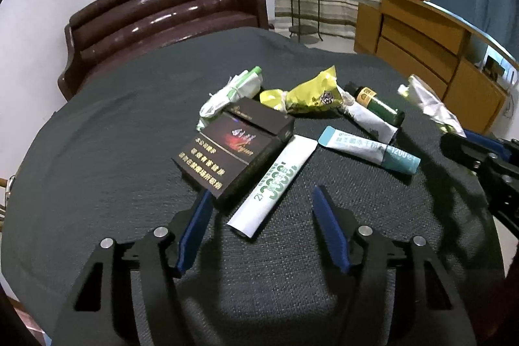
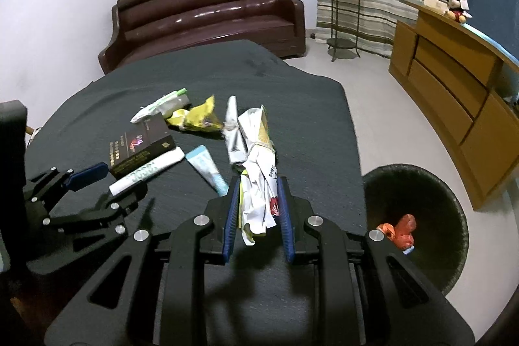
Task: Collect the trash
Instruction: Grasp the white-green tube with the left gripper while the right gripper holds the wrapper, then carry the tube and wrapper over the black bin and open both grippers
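Trash lies on a dark cloth-covered table point(image 1: 113, 151). My left gripper point(image 1: 259, 200) is open, low over the cloth, its fingers on either side of a white and green sachet point(image 1: 272, 187). A black cigarette box point(image 1: 233, 151) lies just left of the sachet. A teal sachet point(image 1: 369, 149), a yellow wrapper point(image 1: 308, 96), a green bottle point(image 1: 379, 107) and a white and green wrapper point(image 1: 230, 96) lie beyond. My right gripper point(image 2: 258, 180) is shut on a crumpled white wrapper point(image 2: 259, 171), held above the table; it also shows in the left wrist view point(image 1: 428, 102).
A black bin point(image 2: 421, 216) with red trash point(image 2: 402, 229) inside stands on the floor right of the table. A brown sofa point(image 2: 207, 12) is behind the table. A wooden cabinet point(image 2: 454, 102) stands at the right and a plant stand point(image 2: 343, 5) at the back.
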A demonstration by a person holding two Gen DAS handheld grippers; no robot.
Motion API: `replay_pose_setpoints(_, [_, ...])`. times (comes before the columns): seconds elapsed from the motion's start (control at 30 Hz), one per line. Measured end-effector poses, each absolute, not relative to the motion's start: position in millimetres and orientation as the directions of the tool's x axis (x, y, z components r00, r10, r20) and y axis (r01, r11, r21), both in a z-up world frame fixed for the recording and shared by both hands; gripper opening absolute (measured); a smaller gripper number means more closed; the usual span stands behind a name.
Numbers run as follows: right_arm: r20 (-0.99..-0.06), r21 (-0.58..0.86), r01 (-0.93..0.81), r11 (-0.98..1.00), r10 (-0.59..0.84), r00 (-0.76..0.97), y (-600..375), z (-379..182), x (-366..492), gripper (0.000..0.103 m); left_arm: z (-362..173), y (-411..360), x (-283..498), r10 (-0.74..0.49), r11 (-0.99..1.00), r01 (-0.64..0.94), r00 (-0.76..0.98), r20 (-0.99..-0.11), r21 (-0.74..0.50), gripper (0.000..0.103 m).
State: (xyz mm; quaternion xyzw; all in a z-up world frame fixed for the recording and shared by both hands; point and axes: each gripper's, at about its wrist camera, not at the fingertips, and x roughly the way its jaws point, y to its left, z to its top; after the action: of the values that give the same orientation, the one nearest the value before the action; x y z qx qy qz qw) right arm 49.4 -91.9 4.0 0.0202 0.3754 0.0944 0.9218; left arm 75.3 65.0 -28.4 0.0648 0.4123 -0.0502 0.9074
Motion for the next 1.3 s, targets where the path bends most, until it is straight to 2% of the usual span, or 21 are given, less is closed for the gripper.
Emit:
replay_pose_setpoints(0.1, [-0.687, 0.116, -0.155, 0.981, 0.192, 0.701, -95.3, 3.3, 48.2, 0.022, -31.9, 64.8, 80.2, -0.049, 0.985, 0.157, 0.626, -0.778, 0.064, 0.054])
replay_pose_setpoints(0.23, [-0.685, 0.121, -0.150, 0.981, 0.192, 0.703, -99.4, 2.0, 44.7, 0.022, -33.7, 65.8, 81.5, -0.070, 0.985, 0.168, 0.605, -0.793, 0.041, 0.036])
replay_pose_setpoints(0.37, [-0.687, 0.123, -0.146, 0.982, 0.191, 0.702, -104.8, 0.7, 44.8, 0.022, -34.3, 59.6, 76.2, -0.073, 0.980, 0.191, 0.609, -0.790, 0.056, 0.025])
replay_pose_setpoints(0.53, [-0.685, 0.124, -0.141, 0.982, 0.188, 0.704, -105.8, 2.4, 46.1, 0.022, -33.9, 52.7, 73.6, -0.081, 0.977, 0.205, 0.611, -0.788, 0.059, 0.024])
replay_pose_setpoints(0.6, [-0.686, 0.123, -0.142, 0.982, 0.188, 0.703, -106.7, 2.0, 45.4, 0.022, -33.7, 48.0, 74.9, -0.077, 0.979, 0.198, 0.611, -0.788, 0.058, 0.027])
replay_pose_setpoints(0.67, [-0.687, 0.123, -0.142, 0.982, 0.187, 0.702, -105.7, 1.2, 45.1, 0.022, -33.5, 48.1, 77.0, -0.083, 0.980, 0.195, 0.609, -0.789, 0.047, 0.038])
replay_pose_setpoints(0.83, [-0.693, 0.121, -0.142, 0.982, 0.186, 0.697, -105.6, -2.8, 45.5, 0.022, -32.7, 49.9, 81.6, -0.087, 0.983, 0.182, 0.603, -0.793, 0.031, 0.040])
replay_pose_setpoints(0.93, [-0.695, 0.120, -0.141, 0.983, 0.184, 0.695, -105.9, -4.0, 45.6, 0.022, -32.3, 47.7, 80.7, -0.088, 0.980, 0.194, 0.612, -0.786, 0.041, 0.023])
replay_pose_setpoints(1.03, [-0.696, 0.120, -0.138, 0.983, 0.182, 0.694, -106.6, -5.8, 44.4, 0.022, -32.7, 44.6, 78.2, -0.091, 0.974, 0.217, 0.622, -0.778, 0.060, 0.017])
replay_pose_setpoints(1.3, [-0.693, 0.113, -0.126, 0.986, 0.169, 0.701, -109.5, -6.0, 39.6, 0.022, -31.5, 39.0, 64.8, -0.113, 0.970, 0.235, 0.656, -0.746, 0.060, 0.012])
